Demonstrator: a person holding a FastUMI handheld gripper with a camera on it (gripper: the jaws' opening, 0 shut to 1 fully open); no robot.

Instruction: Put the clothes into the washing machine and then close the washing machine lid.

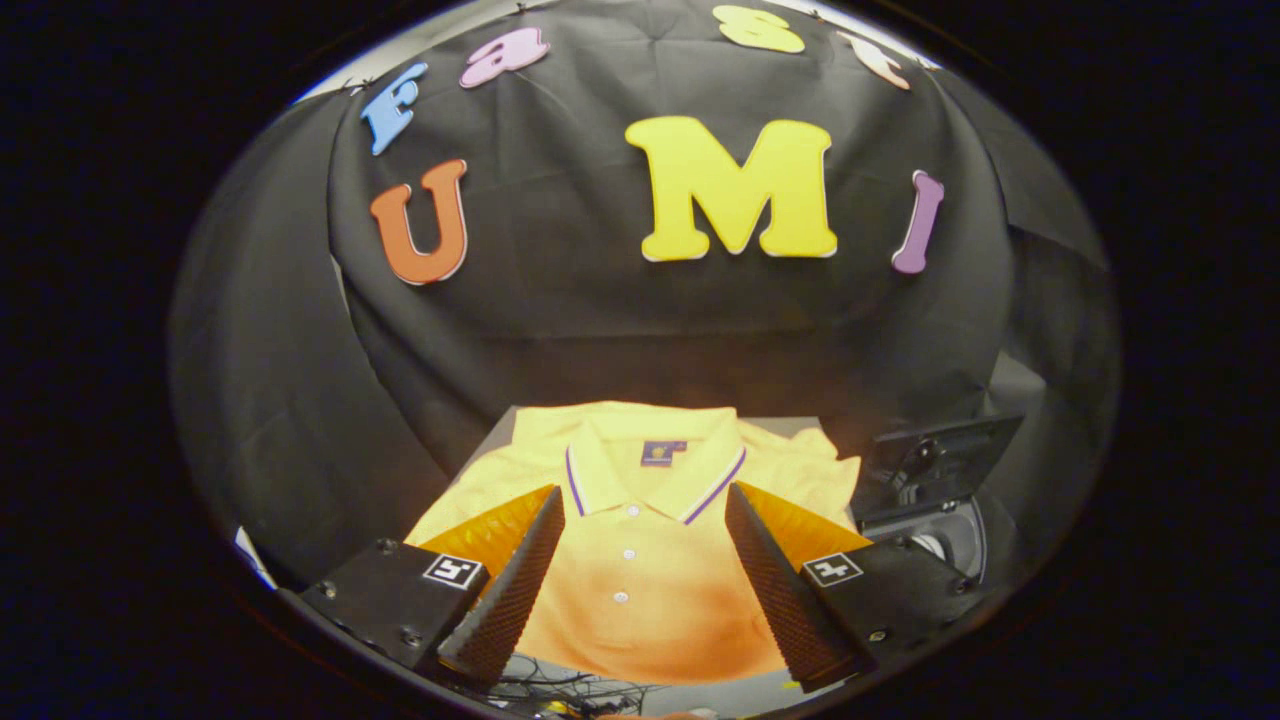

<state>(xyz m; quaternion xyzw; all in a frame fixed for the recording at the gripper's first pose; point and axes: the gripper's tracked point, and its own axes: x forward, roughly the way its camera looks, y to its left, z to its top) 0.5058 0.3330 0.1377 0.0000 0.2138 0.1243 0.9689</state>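
- Tool (pixel 640 590): mine, held above the near part of the counter, its two fingers spread wide apart and grasping nothing; each finger (pixel 510 590) carries a small square black-and-white marker on its block.
- Polo shirt (pixel 640 560): yellow, short-sleeved, lying flat and face-up on the counter, between my fingers and running on beyond them.
- Long axis of the shirt: from hem to collar, running straight away from me. The collar (pixel 655 470) points toward the booth wall; the hem lies nearest me, under the fingers.
- Collar detail: folded down, edged with a thin dark stripe on each wing; the placket below it shows three small white buttons in a line along the same axis.
- Label: a small dark blue tag (pixel 660 453) with an orange mark inside the neck; any writing on it is too small to read.
- Counter (pixel 500 425): grey, showing at the far-left corner of the shirt and along the near edge.
- Washing machine (pixel 935 500): small, dark, standing on the right just beside the shirt's right sleeve, its lid (pixel 945 450) raised and the round opening below it uncovered.
- Cables (pixel 560 685): a dark tangle on the near edge, below the shirt's hem.
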